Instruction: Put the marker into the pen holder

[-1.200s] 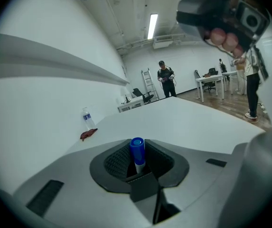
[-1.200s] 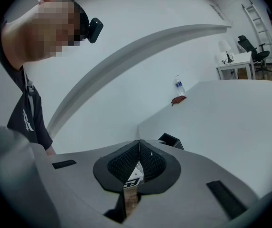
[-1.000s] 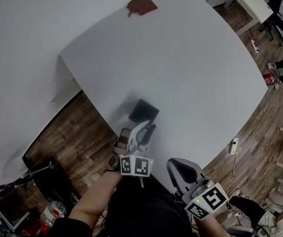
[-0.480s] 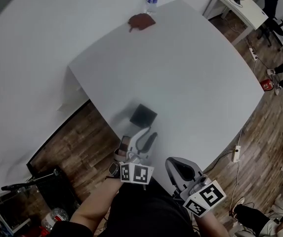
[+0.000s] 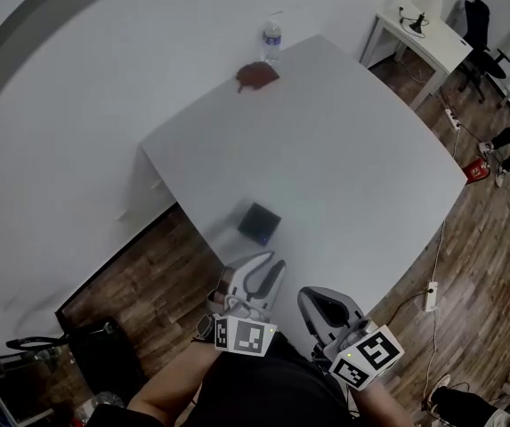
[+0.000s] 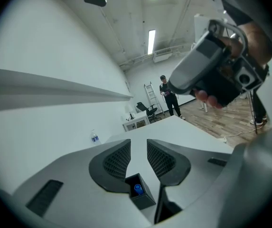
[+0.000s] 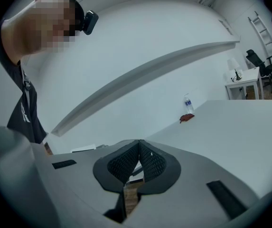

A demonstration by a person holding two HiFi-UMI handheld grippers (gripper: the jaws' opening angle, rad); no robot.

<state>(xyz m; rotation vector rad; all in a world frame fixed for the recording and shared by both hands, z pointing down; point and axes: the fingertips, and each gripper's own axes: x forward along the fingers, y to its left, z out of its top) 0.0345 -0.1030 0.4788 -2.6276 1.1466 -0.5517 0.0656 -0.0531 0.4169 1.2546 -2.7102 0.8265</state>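
A black square pen holder [image 5: 259,223] stands on the white table [image 5: 344,158] near its front-left edge. In the left gripper view the holder [image 6: 144,202] sits just below the jaws, and a blue marker [image 6: 136,189] stands inside it. My left gripper [image 5: 266,263] hovers a short way in front of the holder, apart from it. Its jaws stand wide, are closing slightly, and have nothing between them [image 6: 139,144]. My right gripper [image 5: 319,299] hangs off the table's front edge, beside the left one. Its fingertips meet with nothing held [image 7: 139,144].
A water bottle [image 5: 271,38] and a reddish-brown cloth [image 5: 256,75] lie at the table's far corner. A white desk [image 5: 424,34] and an office chair [image 5: 481,16] stand at the back right. Wooden floor surrounds the table. A person [image 6: 166,95] stands far off.
My left gripper has drawn back from the pen holder toward me, so a gap shows between them. The head view has risen and shows more of the room.
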